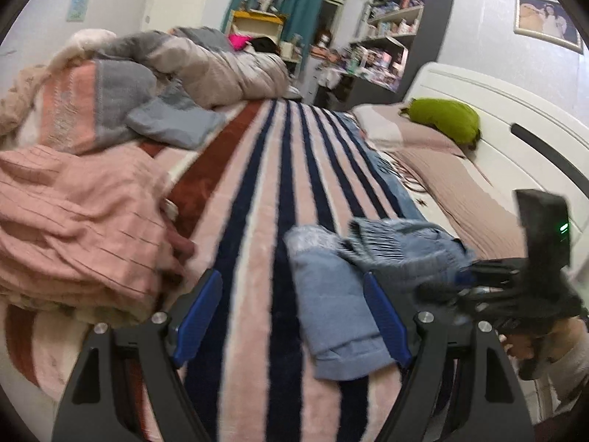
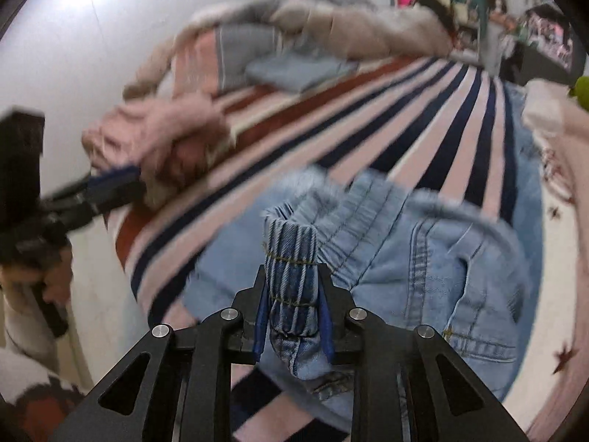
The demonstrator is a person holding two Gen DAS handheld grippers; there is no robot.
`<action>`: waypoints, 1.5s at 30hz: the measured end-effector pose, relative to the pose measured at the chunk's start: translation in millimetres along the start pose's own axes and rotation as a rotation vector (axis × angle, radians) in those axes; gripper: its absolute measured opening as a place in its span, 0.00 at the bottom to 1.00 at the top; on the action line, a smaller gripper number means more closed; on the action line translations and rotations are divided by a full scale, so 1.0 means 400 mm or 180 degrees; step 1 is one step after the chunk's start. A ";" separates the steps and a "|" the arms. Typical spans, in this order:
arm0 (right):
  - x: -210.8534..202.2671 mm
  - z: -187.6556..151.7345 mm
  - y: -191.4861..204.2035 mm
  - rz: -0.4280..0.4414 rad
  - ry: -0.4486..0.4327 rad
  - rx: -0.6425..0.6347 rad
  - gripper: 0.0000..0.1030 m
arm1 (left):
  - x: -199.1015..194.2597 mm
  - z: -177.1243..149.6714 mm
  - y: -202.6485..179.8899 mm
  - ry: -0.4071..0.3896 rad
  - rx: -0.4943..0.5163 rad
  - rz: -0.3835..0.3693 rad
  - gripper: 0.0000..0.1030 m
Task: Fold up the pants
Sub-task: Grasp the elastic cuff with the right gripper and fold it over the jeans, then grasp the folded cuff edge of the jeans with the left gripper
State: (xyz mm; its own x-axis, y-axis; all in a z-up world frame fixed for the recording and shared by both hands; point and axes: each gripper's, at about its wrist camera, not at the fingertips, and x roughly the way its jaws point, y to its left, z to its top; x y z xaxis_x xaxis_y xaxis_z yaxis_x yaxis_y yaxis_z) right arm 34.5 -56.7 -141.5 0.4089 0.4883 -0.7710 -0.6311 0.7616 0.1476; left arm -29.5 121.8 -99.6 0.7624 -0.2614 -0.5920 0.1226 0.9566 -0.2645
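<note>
Left wrist view: the left gripper (image 1: pixel 292 316) is wide open, holding nothing, just above the striped blanket (image 1: pixel 257 191), with the blue jeans (image 1: pixel 331 294) by its right finger.

Right wrist view: the right gripper (image 2: pixel 294 316) pinches the jeans' bunched waistband (image 2: pixel 292 258), probably to fold them over the blanket.

The right gripper (image 2: pixel 293 326) pinches the jeans' (image 2: pixel 423 258) bunched waistband above the striped blanket (image 2: pixel 423 129).

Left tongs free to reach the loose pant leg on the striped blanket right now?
Probably yes. The left tongs are open and empty, with the jeans leg lying flat just ahead and nothing between. The right tongs already clamp the bunched waistband.
</note>
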 end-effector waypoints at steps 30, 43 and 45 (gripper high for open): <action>-0.265 -0.154 -0.309 0.0057 -0.0858 0.0964 0.50 | 0.324 -0.002 -0.139 0.1057 -0.0678 -0.0647 0.62; -0.259 -0.150 -0.315 0.0077 -0.0825 0.1111 0.51 | 0.137 0.057 -0.145 0.0323 -0.0275 -0.0635 0.16; -0.250 -0.145 -0.307 0.0113 -0.0793 0.1097 0.51 | 0.132 0.055 -0.114 0.0330 -0.0313 -0.0525 0.16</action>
State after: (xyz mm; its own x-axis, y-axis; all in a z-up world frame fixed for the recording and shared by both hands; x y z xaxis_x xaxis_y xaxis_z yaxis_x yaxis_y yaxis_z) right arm 32.9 -223.7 -118.6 0.5645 0.5725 -0.5946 -0.4075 0.8197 0.4024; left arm 19.2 67.3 -102.2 0.6671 -0.4301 -0.6083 0.1738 0.8838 -0.4343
